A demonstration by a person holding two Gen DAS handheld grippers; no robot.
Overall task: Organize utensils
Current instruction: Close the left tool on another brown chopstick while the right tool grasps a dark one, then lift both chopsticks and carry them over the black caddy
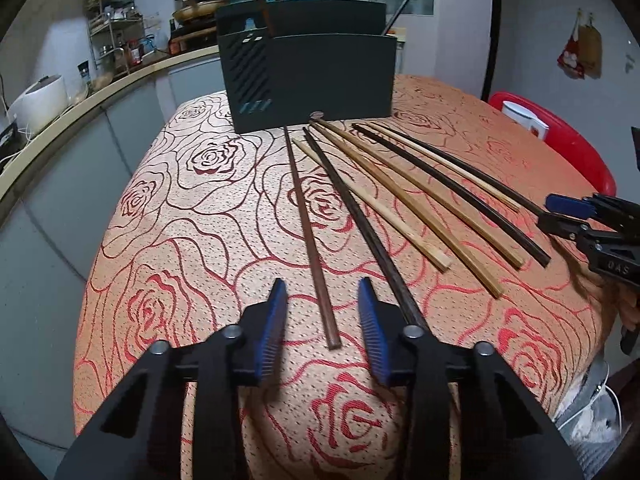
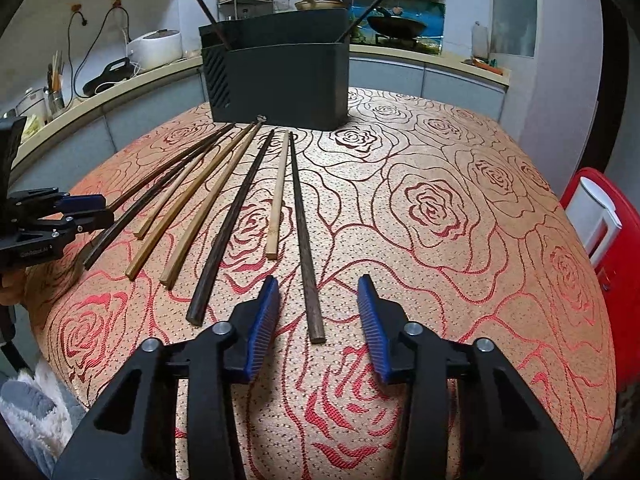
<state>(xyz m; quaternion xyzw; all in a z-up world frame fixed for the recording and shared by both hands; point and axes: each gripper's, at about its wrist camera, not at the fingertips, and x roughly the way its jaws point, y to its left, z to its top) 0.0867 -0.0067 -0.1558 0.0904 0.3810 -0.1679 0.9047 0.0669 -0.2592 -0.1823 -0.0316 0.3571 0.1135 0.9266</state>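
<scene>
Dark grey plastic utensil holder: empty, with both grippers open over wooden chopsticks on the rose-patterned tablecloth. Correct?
Not empty: the right wrist view shows two dark chopsticks standing in the dark grey plastic utensil holder, one at each end. The rest holds: left gripper and right gripper are open over wooden chopsticks on the rose-patterned tablecloth.

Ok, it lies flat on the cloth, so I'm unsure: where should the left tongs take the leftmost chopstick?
Probably best to take the leftmost chopstick by its near end, from above, with the left tongs astride it. It lies flat, pointing at the holder, and its neighbour fans away there, leaving room either side.
</scene>
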